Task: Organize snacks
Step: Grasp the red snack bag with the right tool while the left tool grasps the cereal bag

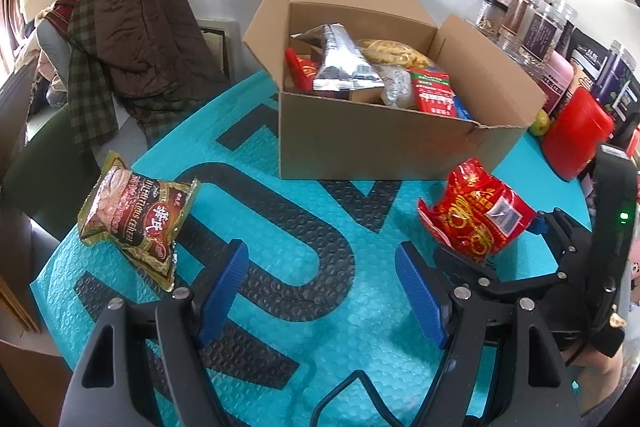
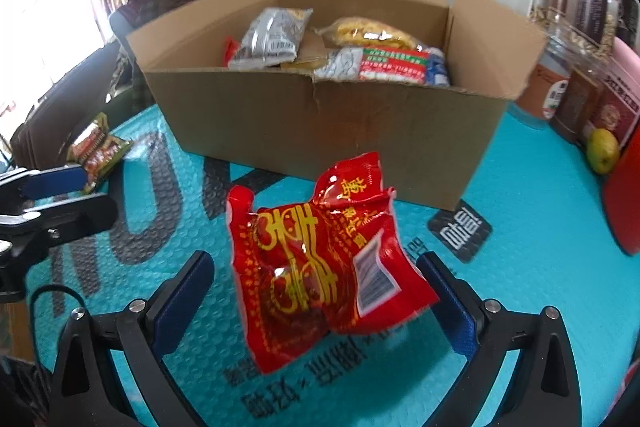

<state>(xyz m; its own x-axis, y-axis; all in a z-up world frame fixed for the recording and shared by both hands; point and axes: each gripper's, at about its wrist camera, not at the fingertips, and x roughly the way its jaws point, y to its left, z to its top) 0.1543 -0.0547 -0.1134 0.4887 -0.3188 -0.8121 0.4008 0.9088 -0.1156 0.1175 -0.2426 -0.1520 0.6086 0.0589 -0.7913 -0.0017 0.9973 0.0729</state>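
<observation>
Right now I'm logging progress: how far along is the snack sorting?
Done: several packets already lie in the cardboard box. In hand: the red packet sits between the right gripper's open pads. Left: the brown-gold packet on the mat, near the open left gripper.

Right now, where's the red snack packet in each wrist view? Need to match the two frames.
Left wrist view: the red snack packet sits right of centre, at the tip of the right gripper.
Right wrist view: red snack packet is dead centre, between the open gripper's fingers.
Shared landmark: the open cardboard box, just behind the packet in both.
</observation>
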